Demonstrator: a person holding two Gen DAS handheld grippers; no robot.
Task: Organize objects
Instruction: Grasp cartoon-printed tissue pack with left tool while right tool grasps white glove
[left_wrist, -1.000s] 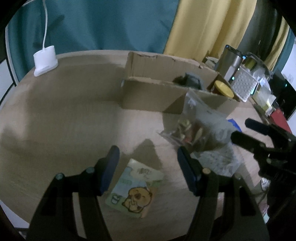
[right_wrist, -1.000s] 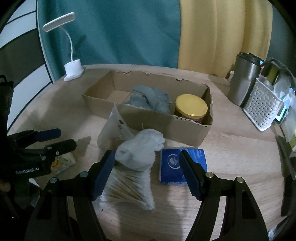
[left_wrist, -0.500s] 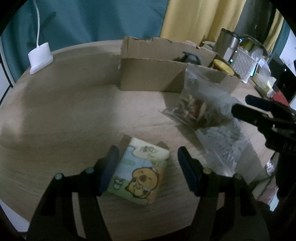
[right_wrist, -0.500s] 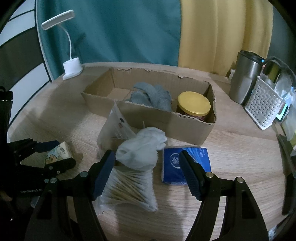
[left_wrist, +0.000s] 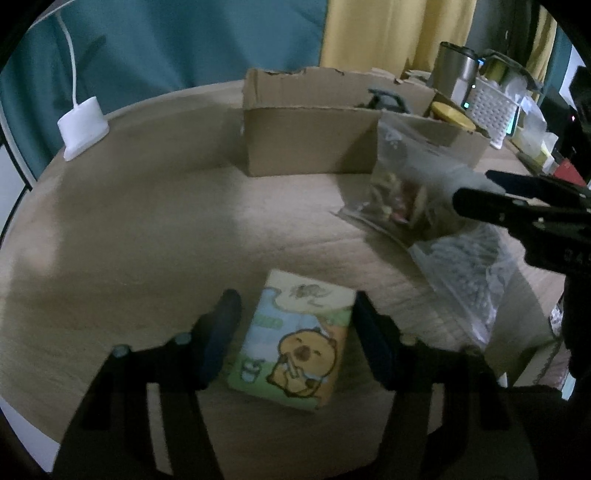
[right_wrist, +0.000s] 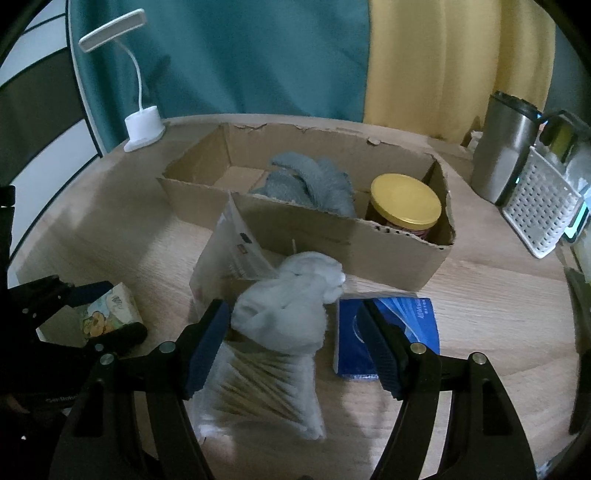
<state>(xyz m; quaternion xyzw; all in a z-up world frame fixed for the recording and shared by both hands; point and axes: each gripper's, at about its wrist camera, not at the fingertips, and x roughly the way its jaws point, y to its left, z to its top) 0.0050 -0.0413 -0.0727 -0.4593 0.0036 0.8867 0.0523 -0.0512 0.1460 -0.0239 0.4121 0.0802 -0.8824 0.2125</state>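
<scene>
A tissue pack with a yellow cartoon animal (left_wrist: 295, 343) lies on the wooden table between the open fingers of my left gripper (left_wrist: 295, 325); it also shows in the right wrist view (right_wrist: 109, 310). My right gripper (right_wrist: 295, 332) is open around a white sock (right_wrist: 291, 306) that lies on a clear bag of cotton swabs (right_wrist: 258, 395). A blue tissue pack (right_wrist: 402, 332) lies to its right. A clear bag of small items (left_wrist: 399, 192) leans on the cardboard box (right_wrist: 332, 240), which holds a grey cloth (right_wrist: 314, 181) and a yellow-lidded jar (right_wrist: 406, 201).
A white desk lamp (right_wrist: 142, 125) stands at the far left of the table. A steel tumbler (right_wrist: 502, 144) and a white perforated basket (right_wrist: 539, 210) stand at the right. Teal and yellow curtains hang behind. The table's edge (left_wrist: 22, 369) runs close on the left.
My left gripper has moved forward and down, so the cartoon tissue pack now sits between its fingers. My right gripper has edged closer to the white sock.
</scene>
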